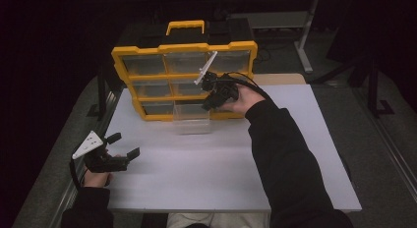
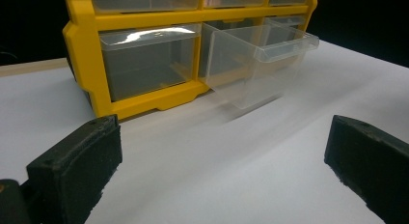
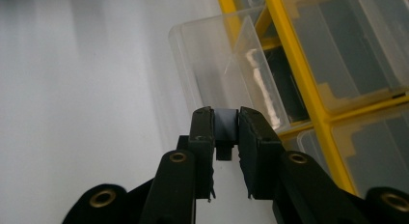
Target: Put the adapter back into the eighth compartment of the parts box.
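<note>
A yellow organiser (image 1: 118,56) with clear drawers stands upright at the back of the white table (image 1: 295,154). Its bottom middle drawer (image 1: 192,117) is pulled out toward me. My right gripper (image 1: 208,102) hovers just above and to the right of that drawer, by the organiser's front. In the right gripper view the right gripper (image 3: 225,119) is shut on a small grey piece (image 3: 225,130), with the open drawer (image 3: 217,60) right ahead of it. My left gripper (image 1: 125,145) rests low at the table's left, open and holding nothing; the left gripper (image 2: 222,154) faces the drawer (image 2: 260,64).
The organiser's yellow frame (image 2: 82,50) holds more clear drawers, all pushed in. A yellow carry handle (image 1: 185,25) sticks up at its top. A wooden board (image 1: 280,79) lies behind the table's far right corner. White tabletop stretches between the two grippers.
</note>
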Motion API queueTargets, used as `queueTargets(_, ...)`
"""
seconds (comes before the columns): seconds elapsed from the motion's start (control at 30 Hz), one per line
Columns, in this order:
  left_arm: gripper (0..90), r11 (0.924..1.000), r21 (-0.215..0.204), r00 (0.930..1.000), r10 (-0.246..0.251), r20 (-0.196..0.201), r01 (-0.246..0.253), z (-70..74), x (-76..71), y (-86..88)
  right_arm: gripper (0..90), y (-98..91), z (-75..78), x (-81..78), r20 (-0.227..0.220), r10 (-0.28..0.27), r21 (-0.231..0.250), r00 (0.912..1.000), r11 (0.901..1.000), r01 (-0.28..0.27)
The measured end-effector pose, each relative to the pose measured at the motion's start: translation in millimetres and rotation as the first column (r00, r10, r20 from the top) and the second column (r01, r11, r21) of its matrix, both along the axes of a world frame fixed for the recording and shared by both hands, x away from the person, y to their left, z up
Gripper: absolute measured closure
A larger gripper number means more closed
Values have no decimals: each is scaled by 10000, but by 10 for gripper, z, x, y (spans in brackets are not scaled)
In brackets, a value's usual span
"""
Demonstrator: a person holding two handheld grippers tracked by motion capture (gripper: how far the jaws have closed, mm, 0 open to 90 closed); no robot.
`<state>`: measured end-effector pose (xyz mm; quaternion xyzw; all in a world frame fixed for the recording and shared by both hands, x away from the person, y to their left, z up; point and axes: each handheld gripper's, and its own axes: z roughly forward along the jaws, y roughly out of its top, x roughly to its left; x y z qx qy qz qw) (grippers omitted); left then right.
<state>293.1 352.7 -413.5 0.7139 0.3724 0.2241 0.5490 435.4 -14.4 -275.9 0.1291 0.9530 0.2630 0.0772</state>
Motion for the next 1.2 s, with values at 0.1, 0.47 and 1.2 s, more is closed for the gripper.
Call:
queueTargets(0.1,0,10000,-12,10000,0,-3,0,0,1,2,747,47,15,19,30,50,-49,10000,10000,-50)
queueTargets(0.47,0,10000,-88,10000,14,17,-14,3,-1,8,747,186,4,122,11,139,62,9999,9999,-139)
queueTargets(1.2,0,9999,-136,10000,19,50,-19,5,1,15,747,435,-238,238,19,208,194,9998,9996,-208)
